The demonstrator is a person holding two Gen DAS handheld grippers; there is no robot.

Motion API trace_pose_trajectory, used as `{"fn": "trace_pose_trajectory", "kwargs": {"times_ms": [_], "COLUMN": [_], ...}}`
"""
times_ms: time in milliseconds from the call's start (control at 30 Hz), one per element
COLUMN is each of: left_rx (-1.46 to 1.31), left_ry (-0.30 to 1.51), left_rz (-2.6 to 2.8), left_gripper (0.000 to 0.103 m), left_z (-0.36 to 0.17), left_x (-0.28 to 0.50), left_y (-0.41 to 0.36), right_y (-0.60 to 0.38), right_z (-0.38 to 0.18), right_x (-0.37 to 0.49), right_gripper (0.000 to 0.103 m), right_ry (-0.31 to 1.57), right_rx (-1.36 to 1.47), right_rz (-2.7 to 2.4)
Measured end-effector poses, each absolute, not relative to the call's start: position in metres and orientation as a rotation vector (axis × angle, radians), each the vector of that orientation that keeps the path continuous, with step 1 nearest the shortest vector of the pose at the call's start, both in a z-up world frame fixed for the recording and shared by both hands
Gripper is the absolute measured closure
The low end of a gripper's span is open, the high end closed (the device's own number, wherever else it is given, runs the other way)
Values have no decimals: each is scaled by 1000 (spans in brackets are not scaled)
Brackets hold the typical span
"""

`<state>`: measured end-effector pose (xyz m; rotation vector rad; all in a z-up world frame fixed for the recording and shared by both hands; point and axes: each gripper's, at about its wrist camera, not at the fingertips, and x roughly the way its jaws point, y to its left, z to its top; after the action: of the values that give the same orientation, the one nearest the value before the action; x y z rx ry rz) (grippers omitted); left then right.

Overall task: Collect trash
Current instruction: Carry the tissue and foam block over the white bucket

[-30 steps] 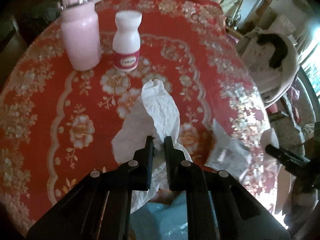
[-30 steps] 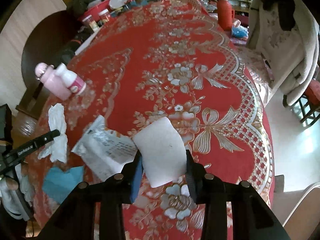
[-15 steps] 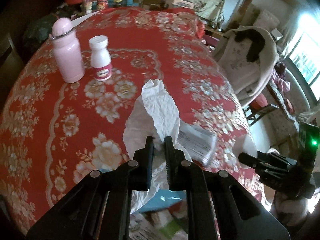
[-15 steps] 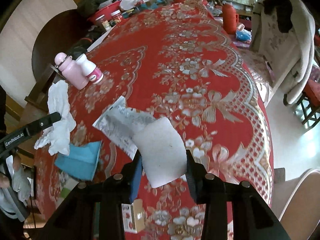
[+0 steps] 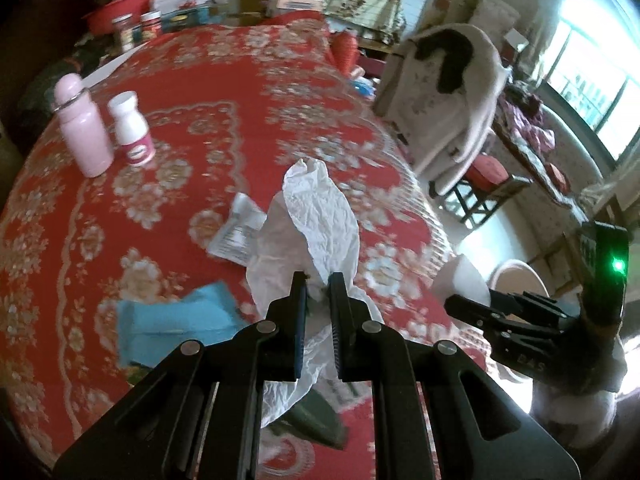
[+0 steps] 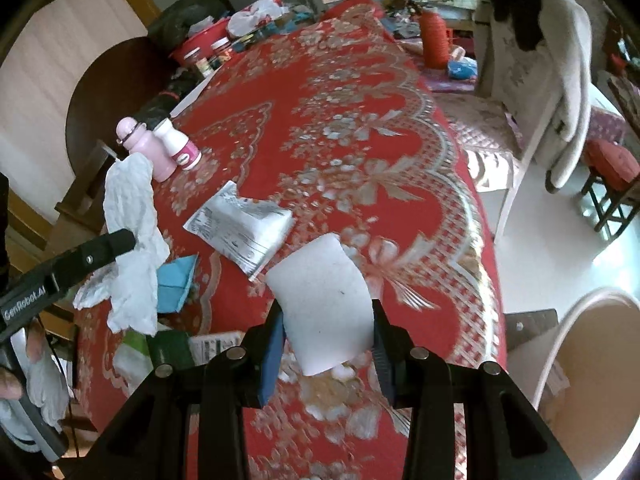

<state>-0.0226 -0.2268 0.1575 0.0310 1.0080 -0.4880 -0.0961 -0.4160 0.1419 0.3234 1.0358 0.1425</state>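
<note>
My left gripper (image 5: 318,280) is shut on a crumpled white tissue (image 5: 316,216) that hangs above the red flowered tablecloth (image 5: 224,136); from the right wrist view the same tissue (image 6: 130,216) dangles at the left. My right gripper (image 6: 327,312) is shut on a curved white paper piece (image 6: 324,288), lifted over the table's near edge. In the left wrist view that paper (image 5: 460,280) shows at the right gripper's tip. A silver printed wrapper (image 6: 240,228), a blue folded paper (image 6: 176,280) and a green packet (image 6: 170,346) lie on the cloth.
A pink bottle (image 5: 82,128) and a white bottle (image 5: 132,128) stand at the far left. A round pale bin (image 6: 592,364) stands on the floor at the right. A chair draped with a white coat (image 6: 556,64) is beyond. Jars and clutter (image 6: 216,48) crowd the far end.
Both grippers have drawn back from the bottles toward the table's near edge, each keeping its paper. The blue paper, the green packet and the bin have come into view.
</note>
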Motion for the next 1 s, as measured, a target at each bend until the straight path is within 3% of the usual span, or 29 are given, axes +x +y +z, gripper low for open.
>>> {"fn": "trace_pose_trajectory", "kwargs": {"times_ms": [1000], "left_rx": [164], "left_ry": [1069], "left_rz": [-812], "left_gripper": [94], "left_z": [141], "left_x": [-110], "left_y": [-429], "right_y": [-590], "right_z": [137], "right_x": [-217], "right_gripper": [64], "right_ry": [1015], "right_rx": [467], "right_rz": [-157]}}
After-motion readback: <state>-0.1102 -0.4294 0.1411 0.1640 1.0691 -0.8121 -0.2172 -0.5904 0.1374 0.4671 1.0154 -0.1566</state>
